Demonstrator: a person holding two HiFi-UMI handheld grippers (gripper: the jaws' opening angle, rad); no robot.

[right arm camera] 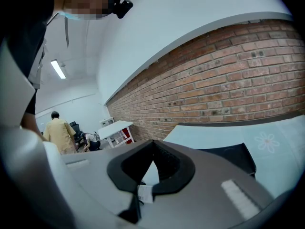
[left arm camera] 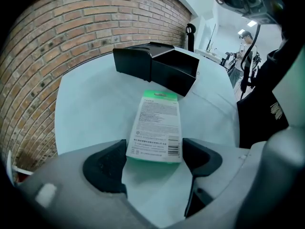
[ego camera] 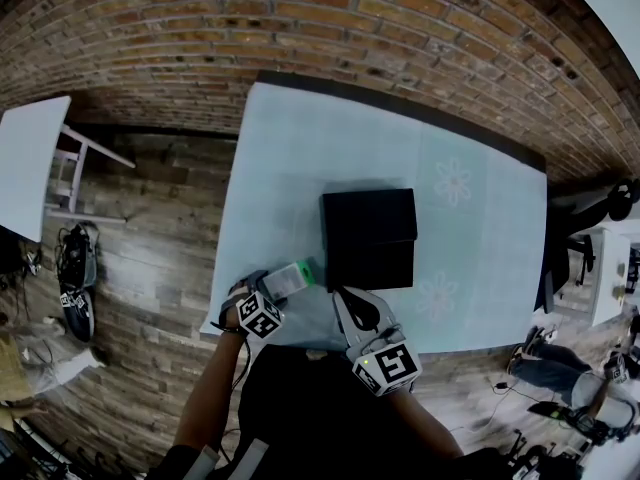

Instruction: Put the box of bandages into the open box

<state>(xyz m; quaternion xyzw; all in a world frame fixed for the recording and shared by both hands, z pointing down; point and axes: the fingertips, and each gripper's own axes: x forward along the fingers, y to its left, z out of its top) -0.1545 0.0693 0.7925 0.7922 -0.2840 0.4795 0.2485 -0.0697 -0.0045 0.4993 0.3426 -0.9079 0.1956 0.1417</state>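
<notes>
Straddling: left gripper [left arm camera: 155,150], jaws spread, pads flanking the near end of the bandage box [left arm camera: 156,123]
Axis: 6-to-12 o'clock, along the jaws
Open box [left arm camera: 167,68]: 12 o'clock, beyond
Right gripper [right arm camera: 150,167]: closed, empty, farther off

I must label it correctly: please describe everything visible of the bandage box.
The bandage box is a small, flat carton, white with fine print and a barcode, green at both ends. It lies flat on the pale blue table, short of the black open box. Its near end sits between the left gripper's open jaws.
</notes>
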